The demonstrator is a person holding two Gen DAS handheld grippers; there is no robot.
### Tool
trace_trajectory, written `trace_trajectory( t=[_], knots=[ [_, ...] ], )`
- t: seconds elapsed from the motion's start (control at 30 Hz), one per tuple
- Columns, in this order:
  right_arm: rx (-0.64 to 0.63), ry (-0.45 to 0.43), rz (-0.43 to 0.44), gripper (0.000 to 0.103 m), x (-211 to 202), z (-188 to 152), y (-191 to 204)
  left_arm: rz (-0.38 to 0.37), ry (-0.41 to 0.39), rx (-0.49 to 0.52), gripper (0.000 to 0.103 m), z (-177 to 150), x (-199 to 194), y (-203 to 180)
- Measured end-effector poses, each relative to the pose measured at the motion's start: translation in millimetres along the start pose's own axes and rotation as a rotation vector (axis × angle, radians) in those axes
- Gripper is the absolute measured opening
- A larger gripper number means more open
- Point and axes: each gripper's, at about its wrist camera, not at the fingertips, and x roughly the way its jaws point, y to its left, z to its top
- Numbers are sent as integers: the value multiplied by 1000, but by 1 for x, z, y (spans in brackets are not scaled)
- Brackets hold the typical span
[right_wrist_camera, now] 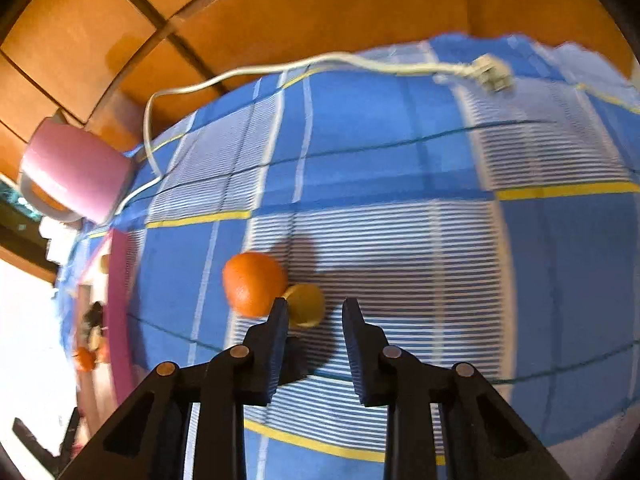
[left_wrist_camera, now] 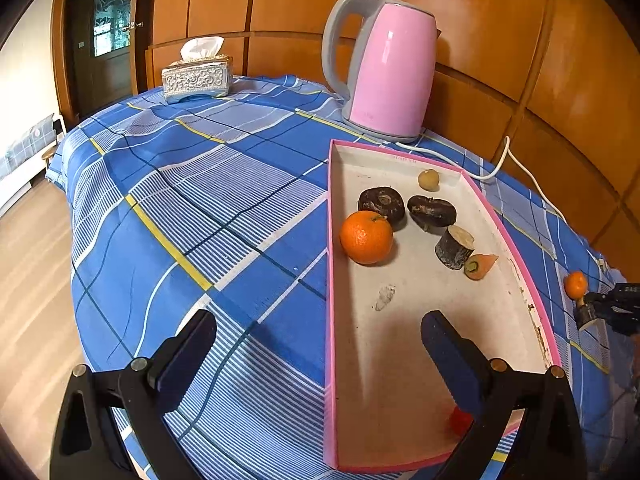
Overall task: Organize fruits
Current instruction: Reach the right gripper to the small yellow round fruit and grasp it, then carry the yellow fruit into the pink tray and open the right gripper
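Observation:
A pink-rimmed tray (left_wrist_camera: 330, 240) lies on the blue plaid cloth. In it are an orange (left_wrist_camera: 366, 237), two dark round fruits (left_wrist_camera: 381, 201), a small tan fruit (left_wrist_camera: 428, 179), a dark cut piece (left_wrist_camera: 454, 247) and a carrot end (left_wrist_camera: 479, 266). My left gripper (left_wrist_camera: 320, 360) is open and empty, astride the tray's left rim. My right gripper (right_wrist_camera: 314, 320) is open just above the cloth. A small orange (right_wrist_camera: 253, 283) and a yellow-faced cut piece (right_wrist_camera: 306, 305) lie at its left finger. The right gripper also shows in the left wrist view (left_wrist_camera: 612, 308), by the small orange (left_wrist_camera: 576, 283).
A pink kettle (left_wrist_camera: 384, 72) stands behind the tray; its white cord (right_wrist_camera: 280, 68) and plug (right_wrist_camera: 490, 74) run across the cloth. A silver tissue box (left_wrist_camera: 197, 78) sits at the far left corner. Wooden panels (left_wrist_camera: 480, 20) back the table. The table edge drops to the floor at left.

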Motion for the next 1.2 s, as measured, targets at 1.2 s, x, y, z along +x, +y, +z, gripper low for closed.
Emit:
trace_trajectory(
  t=[1.2],
  knots=[
    [-226, -234, 30, 27, -71, -33, 59, 6, 12, -48, 103, -9, -4, 9]
  ],
)
